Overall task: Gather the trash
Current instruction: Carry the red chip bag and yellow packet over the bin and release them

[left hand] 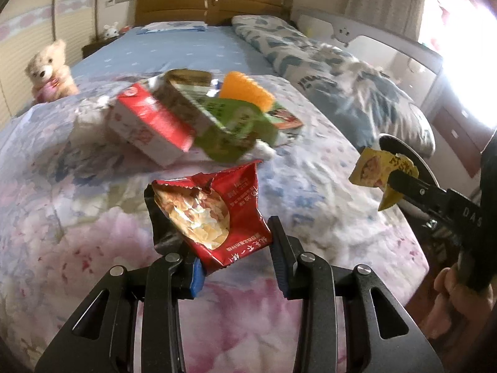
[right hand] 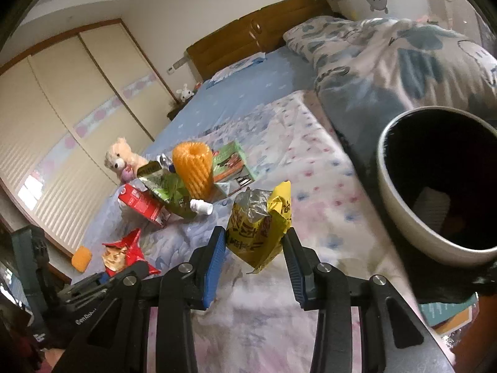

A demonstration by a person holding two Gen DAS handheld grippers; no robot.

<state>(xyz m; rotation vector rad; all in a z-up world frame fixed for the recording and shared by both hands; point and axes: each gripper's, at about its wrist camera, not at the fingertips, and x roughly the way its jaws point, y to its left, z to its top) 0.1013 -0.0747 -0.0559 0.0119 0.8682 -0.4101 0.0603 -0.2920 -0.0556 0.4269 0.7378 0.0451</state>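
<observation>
My left gripper [left hand: 211, 214] pinches a torn red snack wrapper [left hand: 214, 208] between its jaws, lifted above the floral bedspread [left hand: 77, 217]; the wrapper's lower edge covers one blue pad. My right gripper [right hand: 253, 245] clamps a crumpled yellow snack packet [right hand: 257, 233], whose print I cannot read. At 12 o'clock in the left view the trash pile blurs: a red-and-white carton [left hand: 149, 124], a green pouch [left hand: 230, 127] and an orange foam sleeve [left hand: 245, 90]. Only the right view shows the white bin [right hand: 403, 205] at 3 o'clock, its rim cut off and dark inside, a small white bottle [right hand: 202, 206], and an orange object [right hand: 81, 258] at 8 o'clock.
</observation>
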